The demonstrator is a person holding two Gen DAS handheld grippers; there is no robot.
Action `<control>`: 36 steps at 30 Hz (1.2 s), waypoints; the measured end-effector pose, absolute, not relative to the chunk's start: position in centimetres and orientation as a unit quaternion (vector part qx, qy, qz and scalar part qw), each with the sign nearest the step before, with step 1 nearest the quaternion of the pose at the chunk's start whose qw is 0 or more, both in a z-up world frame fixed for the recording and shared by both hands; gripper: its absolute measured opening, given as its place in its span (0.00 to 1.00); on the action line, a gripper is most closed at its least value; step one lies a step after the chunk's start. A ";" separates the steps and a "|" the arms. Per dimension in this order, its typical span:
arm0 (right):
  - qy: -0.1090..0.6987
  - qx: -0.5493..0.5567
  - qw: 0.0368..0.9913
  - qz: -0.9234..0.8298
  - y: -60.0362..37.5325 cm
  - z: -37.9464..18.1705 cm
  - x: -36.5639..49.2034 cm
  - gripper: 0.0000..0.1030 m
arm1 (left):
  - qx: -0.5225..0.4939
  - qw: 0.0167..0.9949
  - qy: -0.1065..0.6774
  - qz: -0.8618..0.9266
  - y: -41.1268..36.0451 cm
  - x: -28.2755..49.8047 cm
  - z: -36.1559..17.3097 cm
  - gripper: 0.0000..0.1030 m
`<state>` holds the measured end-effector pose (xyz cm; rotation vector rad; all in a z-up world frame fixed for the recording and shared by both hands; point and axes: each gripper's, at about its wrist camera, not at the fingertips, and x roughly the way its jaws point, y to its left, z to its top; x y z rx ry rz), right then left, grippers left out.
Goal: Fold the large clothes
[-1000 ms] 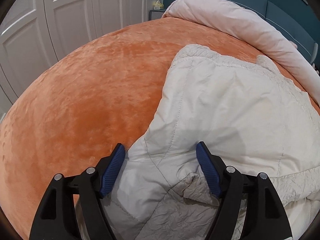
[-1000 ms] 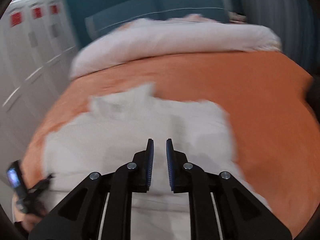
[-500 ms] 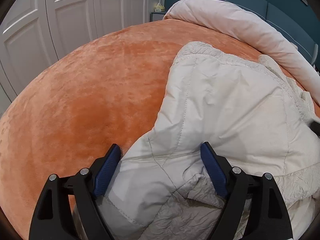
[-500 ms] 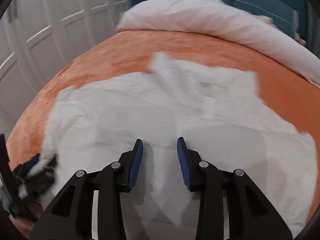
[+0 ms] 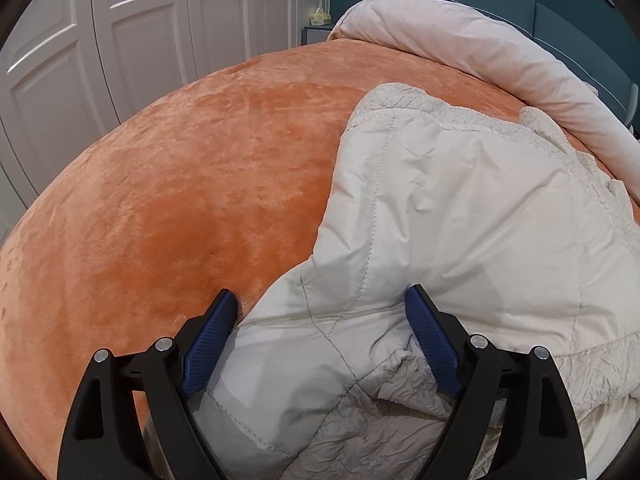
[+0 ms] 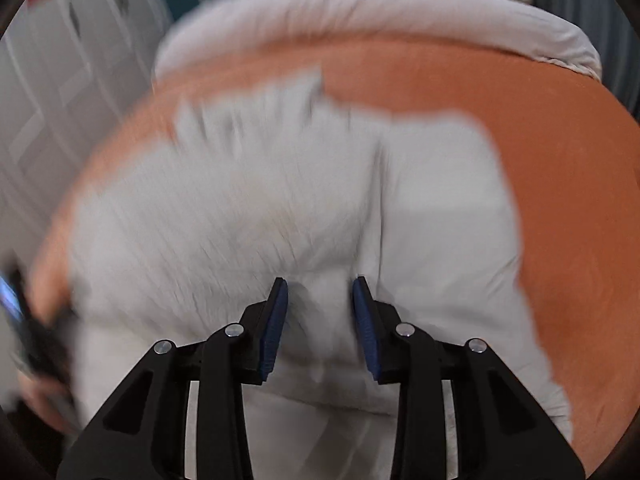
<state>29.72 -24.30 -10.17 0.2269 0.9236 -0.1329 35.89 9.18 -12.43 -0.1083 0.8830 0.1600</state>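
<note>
A cream quilted jacket (image 5: 460,200) lies on the orange bed cover (image 5: 180,180). Its near sleeve fold sits between the fingers of my left gripper (image 5: 320,292). Those jaws are opening wide, and the blue pads do not press the cloth. The right wrist view is blurred by motion. In it the jacket (image 6: 280,200) fills the middle, and my right gripper (image 6: 320,281) hangs just over it with a narrow gap between the pads and nothing pinched. A hand with the left gripper (image 6: 24,320) shows at that view's left edge.
A rolled pale duvet (image 5: 460,40) lies along the head of the bed before a teal headboard (image 5: 580,20). White wardrobe doors (image 5: 120,40) stand beyond the bed's left side. A tissue box (image 5: 320,18) sits on a small stand. Orange bed cover (image 6: 560,160) lies bare right of the jacket.
The left jaws have spread wider over the sleeve fold. The right gripper has dropped toward the jacket, and its jaws went from nearly shut to a narrow gap.
</note>
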 end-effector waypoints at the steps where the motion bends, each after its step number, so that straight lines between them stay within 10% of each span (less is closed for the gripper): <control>1: 0.432 0.106 0.894 -0.062 -24.1 -11.0 29.4 0.31 | -0.052 0.900 0.426 0.077 9.2 35.9 -12.4 0.82; 11: 0.413 0.185 0.888 -0.087 -26.2 -6.0 20.5 0.50 | -0.104 0.879 0.464 0.040 12.0 33.6 -10.0 0.83; 23: 0.451 0.300 0.832 -0.122 -32.2 -7.3 -5.7 0.67 | -0.201 0.814 0.544 -0.033 20.8 12.4 -6.8 0.84; 36: 0.465 0.320 0.824 -0.058 -26.4 -10.6 -3.1 0.77 | -0.208 0.801 0.559 -0.049 17.9 9.0 -8.3 0.75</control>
